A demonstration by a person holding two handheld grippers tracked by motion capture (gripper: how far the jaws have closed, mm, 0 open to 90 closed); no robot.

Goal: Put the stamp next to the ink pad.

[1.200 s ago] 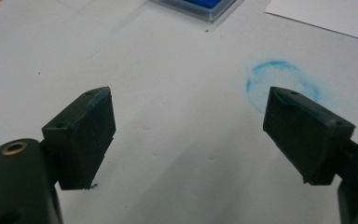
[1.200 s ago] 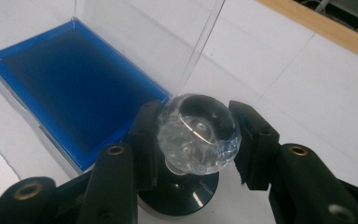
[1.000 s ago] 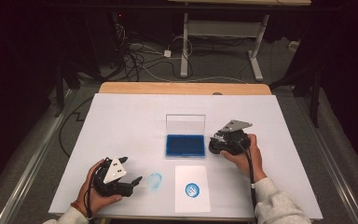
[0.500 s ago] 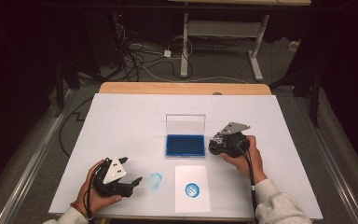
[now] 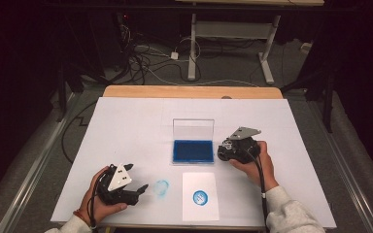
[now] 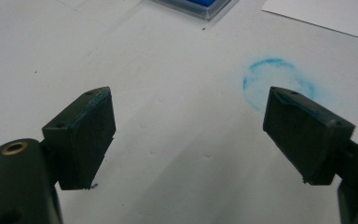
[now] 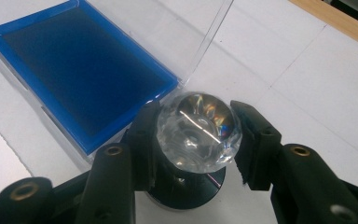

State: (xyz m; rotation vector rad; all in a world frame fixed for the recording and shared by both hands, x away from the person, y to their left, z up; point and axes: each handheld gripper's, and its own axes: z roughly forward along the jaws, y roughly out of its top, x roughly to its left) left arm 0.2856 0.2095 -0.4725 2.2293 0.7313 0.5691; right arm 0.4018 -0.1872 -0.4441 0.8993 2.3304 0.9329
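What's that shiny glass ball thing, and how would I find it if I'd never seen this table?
Start at the white table and find the open blue ink pad in the middle. Just to the pad's right, the right gripper has its jaws around a stamp. It has a clear, faceted knob like a crystal on a round black base, unlike the flat paper and pad nearby.

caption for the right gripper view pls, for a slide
Right claw around a clear-knobbed stamp beside the open blue ink pad.
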